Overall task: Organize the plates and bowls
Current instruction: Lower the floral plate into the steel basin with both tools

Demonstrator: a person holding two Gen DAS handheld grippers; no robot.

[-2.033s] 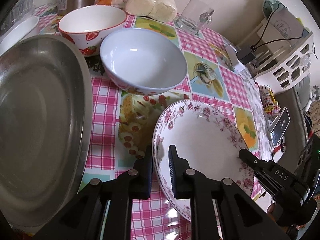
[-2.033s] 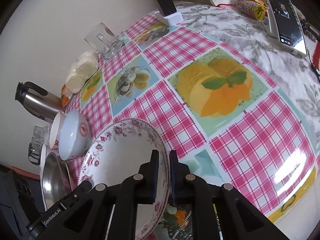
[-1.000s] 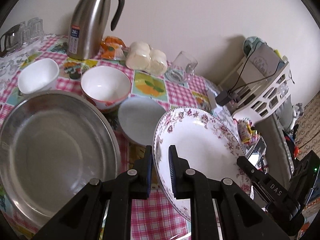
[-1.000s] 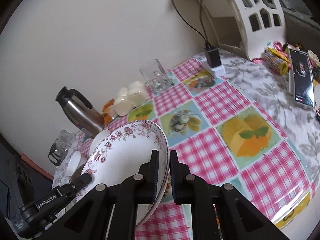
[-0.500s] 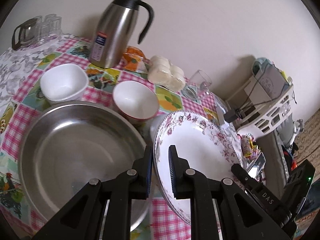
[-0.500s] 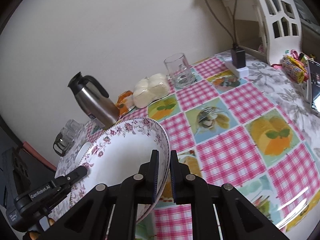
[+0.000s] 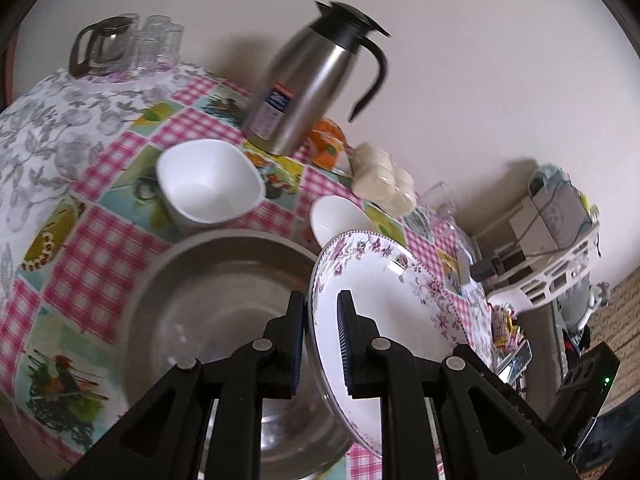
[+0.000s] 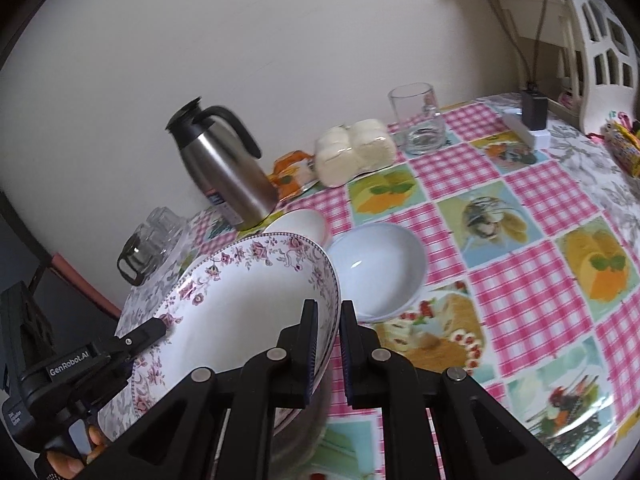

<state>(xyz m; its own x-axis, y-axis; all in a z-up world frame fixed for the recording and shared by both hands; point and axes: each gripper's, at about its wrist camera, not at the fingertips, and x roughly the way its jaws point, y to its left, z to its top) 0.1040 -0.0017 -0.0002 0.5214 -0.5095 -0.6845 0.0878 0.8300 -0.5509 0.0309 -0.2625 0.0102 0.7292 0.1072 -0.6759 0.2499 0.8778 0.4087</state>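
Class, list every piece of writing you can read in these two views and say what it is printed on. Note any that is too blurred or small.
"GenRobot.AI": white lettering on the left hand-held gripper, seen in the right wrist view.
Label on the steel thermos jug: blurred, unreadable.
Small white print on the left hand-held gripper's body, lower down: too small to read.

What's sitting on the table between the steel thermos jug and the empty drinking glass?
In the right wrist view, an orange packet and a wrapped pack of pale buns lie between the thermos jug and the glass.
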